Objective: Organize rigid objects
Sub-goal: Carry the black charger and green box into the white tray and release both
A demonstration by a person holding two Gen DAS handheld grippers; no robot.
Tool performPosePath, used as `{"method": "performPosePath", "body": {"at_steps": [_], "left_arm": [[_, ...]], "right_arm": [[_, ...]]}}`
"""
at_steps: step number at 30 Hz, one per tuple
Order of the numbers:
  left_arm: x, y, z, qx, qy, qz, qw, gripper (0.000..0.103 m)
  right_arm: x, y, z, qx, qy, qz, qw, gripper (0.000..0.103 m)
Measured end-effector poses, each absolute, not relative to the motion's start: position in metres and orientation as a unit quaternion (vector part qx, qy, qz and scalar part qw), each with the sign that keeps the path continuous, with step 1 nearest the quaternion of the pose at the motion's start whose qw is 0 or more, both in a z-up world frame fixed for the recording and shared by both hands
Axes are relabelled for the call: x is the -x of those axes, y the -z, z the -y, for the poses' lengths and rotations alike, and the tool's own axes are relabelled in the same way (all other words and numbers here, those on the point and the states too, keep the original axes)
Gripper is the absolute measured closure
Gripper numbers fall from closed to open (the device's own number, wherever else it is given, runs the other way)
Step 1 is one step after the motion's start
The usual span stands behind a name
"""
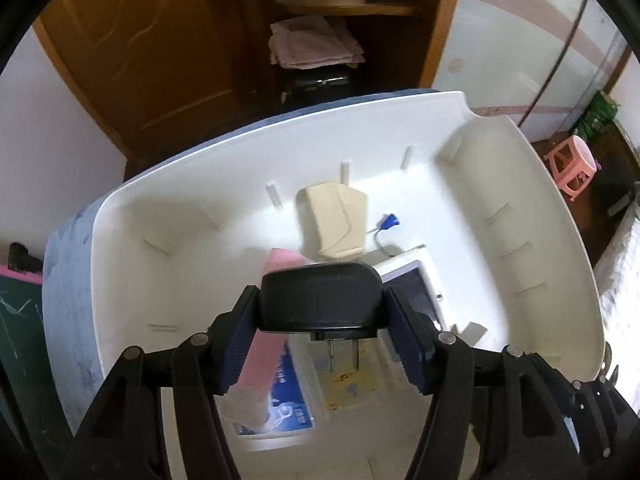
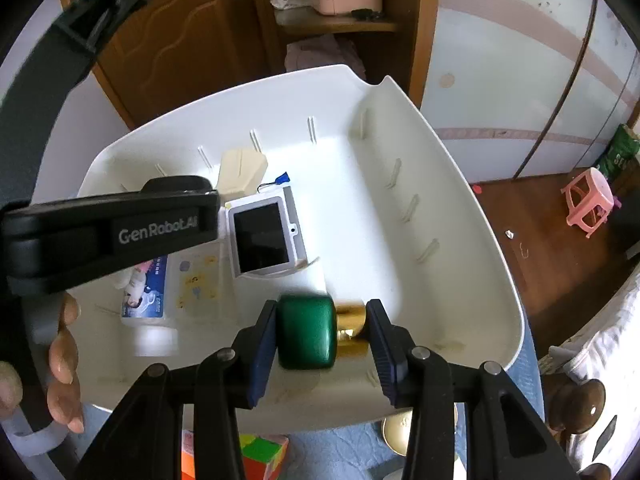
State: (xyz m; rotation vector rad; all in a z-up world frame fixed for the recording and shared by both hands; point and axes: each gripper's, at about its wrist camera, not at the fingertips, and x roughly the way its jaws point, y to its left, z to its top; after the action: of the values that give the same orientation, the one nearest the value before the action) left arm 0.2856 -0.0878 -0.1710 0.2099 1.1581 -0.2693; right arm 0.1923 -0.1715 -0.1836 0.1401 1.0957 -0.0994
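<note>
The left claw [image 1: 320,344] grips a black plug [image 1: 320,296] above the white tray [image 1: 500,160]. The right claw [image 2: 322,336] clamps a green bottle [image 2: 306,332] with a gold cap [image 2: 351,330] over the tray's near right part, near a small screen [image 2: 262,236].

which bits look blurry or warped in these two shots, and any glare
Left wrist view: the black charger held by the left gripper is sharp, while the pink item below smears. Right wrist view: the green bottle in the right gripper is softly blurred, its gold cap glinting; fisheye bends the white bin rim.
</note>
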Motion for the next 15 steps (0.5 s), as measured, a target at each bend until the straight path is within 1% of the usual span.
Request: {"method": "performPosePath", "body": {"at_steps": [1,2,4,5,7,11,15], "left_arm": [[-0.284,0.17,0.088,-0.1,0.132,-0.544,0.822,0.036],[-0.283,0.168,0.09,-0.101,0.137,-0.544,0.822,0.036],[-0.279,0.164,0.092,-0.101,0.15,-0.54,0.822,0.035],[-0.277,0.161,0.093,-0.102,0.153,-0.536,0.824,0.031],[-0.273,0.155,0.093,-0.108,0.15,-0.526,0.83,0.025],[-0.264,0.141,0.09,-0.109,0.139,-0.513,0.84,0.025],[-0.256,0.129,0.081,-0.09,0.131,-0.513,0.844,0.025]], "right_arm": [[-0.194,0.185,0.17,-0.06,0.047,-0.522,0.85,0.057],[-0.194,0.185,0.168,-0.058,0.043,-0.524,0.849,0.05],[-0.193,0.185,0.167,-0.061,0.031,-0.523,0.85,0.042],[-0.191,0.183,0.164,-0.059,0.029,-0.519,0.852,0.04],[-0.187,0.179,0.162,-0.06,0.02,-0.515,0.855,0.039],[-0.179,0.171,0.157,-0.061,0.007,-0.507,0.86,0.039],[-0.167,0.159,0.155,-0.068,-0.005,-0.496,0.865,0.039]]}}
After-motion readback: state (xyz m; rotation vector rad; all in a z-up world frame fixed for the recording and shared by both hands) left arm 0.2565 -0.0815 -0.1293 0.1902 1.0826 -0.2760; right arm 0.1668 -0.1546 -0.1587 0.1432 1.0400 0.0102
